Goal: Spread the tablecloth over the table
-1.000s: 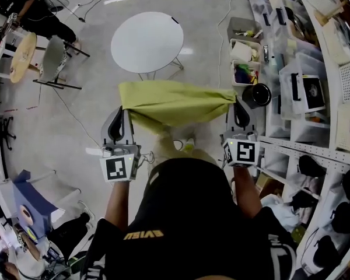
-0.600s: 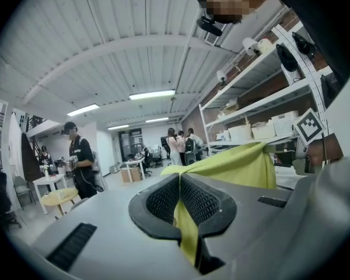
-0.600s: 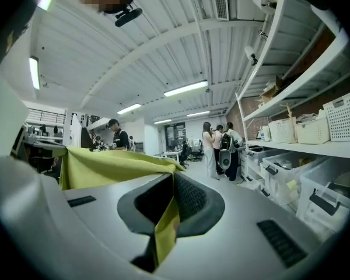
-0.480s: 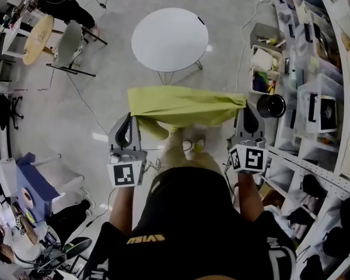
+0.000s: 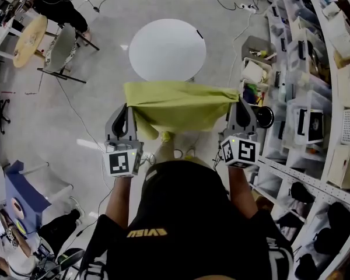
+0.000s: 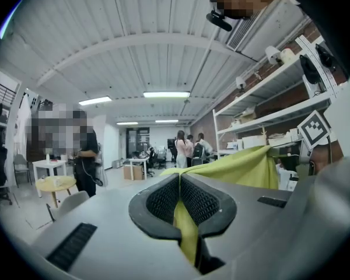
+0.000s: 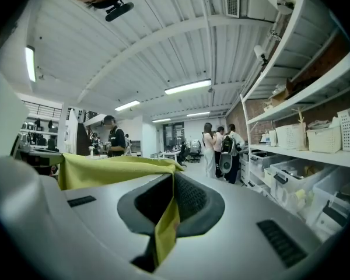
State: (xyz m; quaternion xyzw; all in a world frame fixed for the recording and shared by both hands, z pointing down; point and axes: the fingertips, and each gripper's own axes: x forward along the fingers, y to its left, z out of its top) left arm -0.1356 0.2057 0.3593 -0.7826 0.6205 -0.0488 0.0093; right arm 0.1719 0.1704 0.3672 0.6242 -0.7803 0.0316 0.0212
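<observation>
A yellow-green tablecloth (image 5: pixel 178 105) hangs stretched between my two grippers, its far edge just short of the round white table (image 5: pixel 167 49). My left gripper (image 5: pixel 125 108) is shut on the tablecloth's left corner (image 6: pixel 185 229), the fabric pinched between its black pads. On the other side my right gripper (image 5: pixel 237 105) is shut on the right corner (image 7: pixel 165 226). Both grippers point level, and the cloth sags below them over the floor in front of my feet.
Shelving with plastic bins (image 5: pixel 306 92) runs along the right, with a black round bin (image 5: pixel 262 116) and crates (image 5: pixel 254 74) at its foot. A chair (image 5: pixel 59 51), a small wooden table (image 5: pixel 28 39) and floor cables (image 5: pixel 76 118) lie left. Several people (image 7: pixel 221 150) stand farther off.
Both grippers have carried the stretched tablecloth forward towards the round table; its far edge now nearly reaches the table's near rim. Both grips are unchanged.
</observation>
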